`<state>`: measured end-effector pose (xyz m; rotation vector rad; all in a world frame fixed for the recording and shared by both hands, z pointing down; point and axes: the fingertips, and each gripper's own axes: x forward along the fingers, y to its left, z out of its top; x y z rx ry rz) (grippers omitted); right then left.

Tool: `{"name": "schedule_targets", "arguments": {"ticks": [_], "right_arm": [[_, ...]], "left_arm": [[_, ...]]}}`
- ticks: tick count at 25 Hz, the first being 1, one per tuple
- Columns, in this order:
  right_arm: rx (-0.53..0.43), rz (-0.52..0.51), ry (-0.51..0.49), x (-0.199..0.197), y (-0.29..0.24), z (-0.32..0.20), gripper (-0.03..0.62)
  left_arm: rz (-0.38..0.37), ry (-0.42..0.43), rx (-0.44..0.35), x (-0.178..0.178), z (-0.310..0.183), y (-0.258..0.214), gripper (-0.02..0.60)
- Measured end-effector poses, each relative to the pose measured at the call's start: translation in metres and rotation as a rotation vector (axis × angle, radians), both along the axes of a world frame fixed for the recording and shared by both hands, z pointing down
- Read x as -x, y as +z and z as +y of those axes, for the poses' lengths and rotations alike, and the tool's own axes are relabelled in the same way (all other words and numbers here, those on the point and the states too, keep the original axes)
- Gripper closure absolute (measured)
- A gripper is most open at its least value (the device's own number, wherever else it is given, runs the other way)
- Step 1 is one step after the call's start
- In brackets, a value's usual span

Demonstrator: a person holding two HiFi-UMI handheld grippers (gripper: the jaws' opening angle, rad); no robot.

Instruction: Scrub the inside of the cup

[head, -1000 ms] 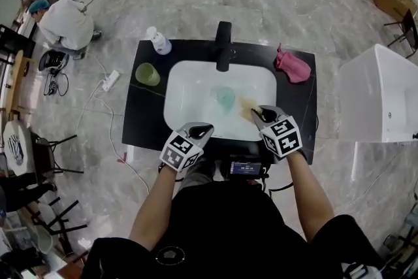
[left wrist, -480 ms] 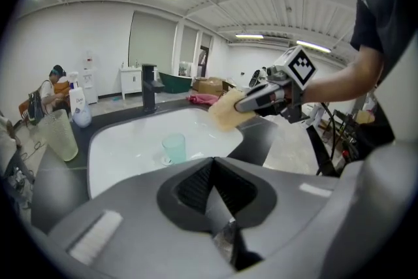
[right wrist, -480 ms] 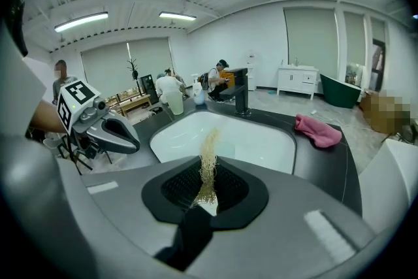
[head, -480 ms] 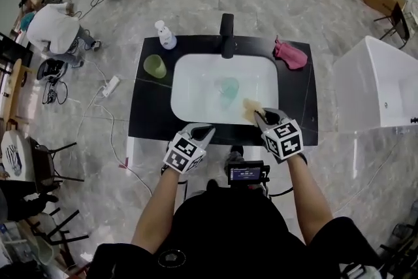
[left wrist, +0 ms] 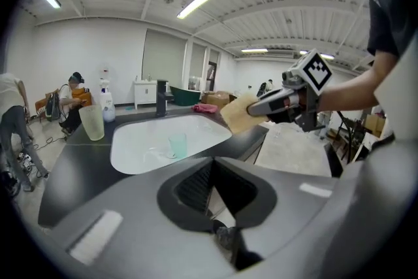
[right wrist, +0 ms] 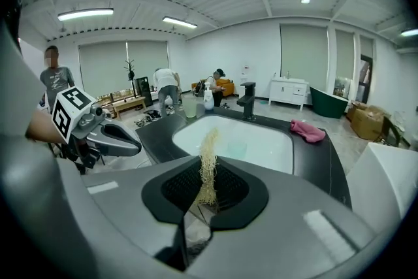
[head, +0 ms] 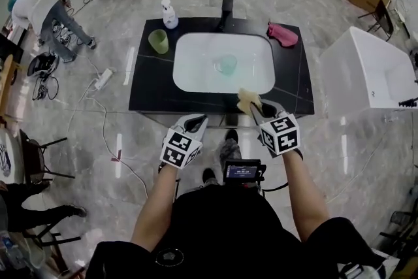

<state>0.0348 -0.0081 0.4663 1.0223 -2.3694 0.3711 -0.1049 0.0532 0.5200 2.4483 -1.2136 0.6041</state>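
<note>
A translucent teal cup [head: 226, 64] stands upright in the white sink basin [head: 196, 72]; it also shows in the left gripper view as the teal cup [left wrist: 177, 145]. My right gripper [head: 256, 108] hovers over the counter's front edge, shut on a yellow scrubbing sponge [head: 247, 100]. In the right gripper view the sponge [right wrist: 208, 163] stands edge-on between the jaws, with the cup [right wrist: 238, 148] beyond it. My left gripper [head: 198, 119] is shut with nothing in it, just off the counter's front edge. Both grippers are well short of the cup.
A black counter [head: 150, 85] surrounds the basin, with a black faucet [head: 226, 6] at the back. A green cup [head: 158, 41] and a soap bottle [head: 169, 14] stand at back left, a pink cloth [head: 282, 34] at back right. People are across the room at far left.
Both grippers have pulled back from the sink towards me. The sponge was over the basin's near right edge and is now over the counter's front edge. The cup has not moved.
</note>
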Motion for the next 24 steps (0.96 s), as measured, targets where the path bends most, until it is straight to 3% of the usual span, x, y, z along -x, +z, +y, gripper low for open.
{"name": "schedule_targets", "arguments": {"ticks": [10,24], "right_arm": [[-0.036,-0.008,0.052,0.004,-0.014,0.055,0.551],[-0.050,-0.010,0.085,0.003,-0.023,0.067,0.551]], "left_arm": [[0.046,0.075,-0.048,-0.007,0.046,-0.010,0.581],[0.107,0.105,-0.047,-0.012,0.052,-0.021,0.581]]}}
